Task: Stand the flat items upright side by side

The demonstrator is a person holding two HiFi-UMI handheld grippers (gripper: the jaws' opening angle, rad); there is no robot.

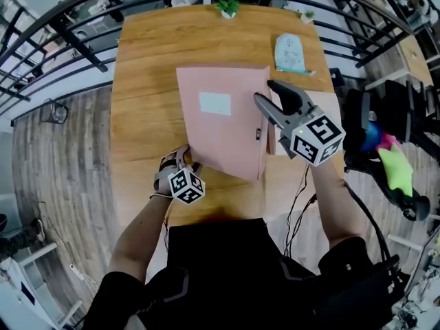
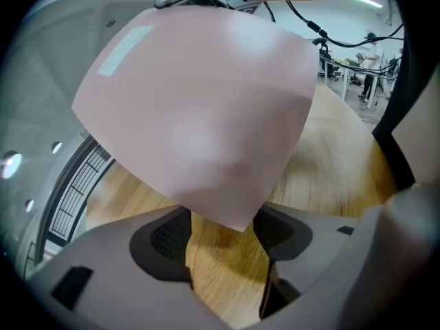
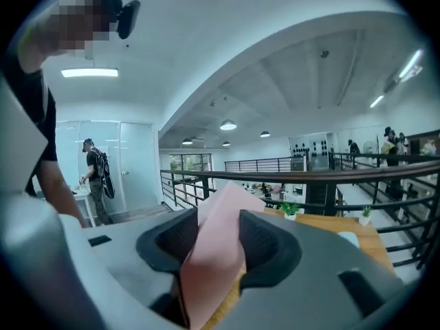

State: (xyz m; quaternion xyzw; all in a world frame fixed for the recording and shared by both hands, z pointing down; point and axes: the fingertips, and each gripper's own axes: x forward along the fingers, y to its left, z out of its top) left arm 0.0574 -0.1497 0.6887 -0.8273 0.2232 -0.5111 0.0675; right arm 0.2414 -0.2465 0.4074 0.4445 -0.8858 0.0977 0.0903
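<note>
Bright overhead light; fisheye edges warped; foreground seemingly soft.

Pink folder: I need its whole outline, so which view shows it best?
The head view: nearly the whole pink folder shows, white label included. The left gripper view shows one face and a corner above the open left tool; the right gripper view only a strip clamped in the right tool.

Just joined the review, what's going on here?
A person is handling a pink folder over the wooden table with two hand-held tools. The right tool is clamped on the folder's right edge, holding it tilted up off the table. The left tool sits open at the near corner, not gripping.
</note>
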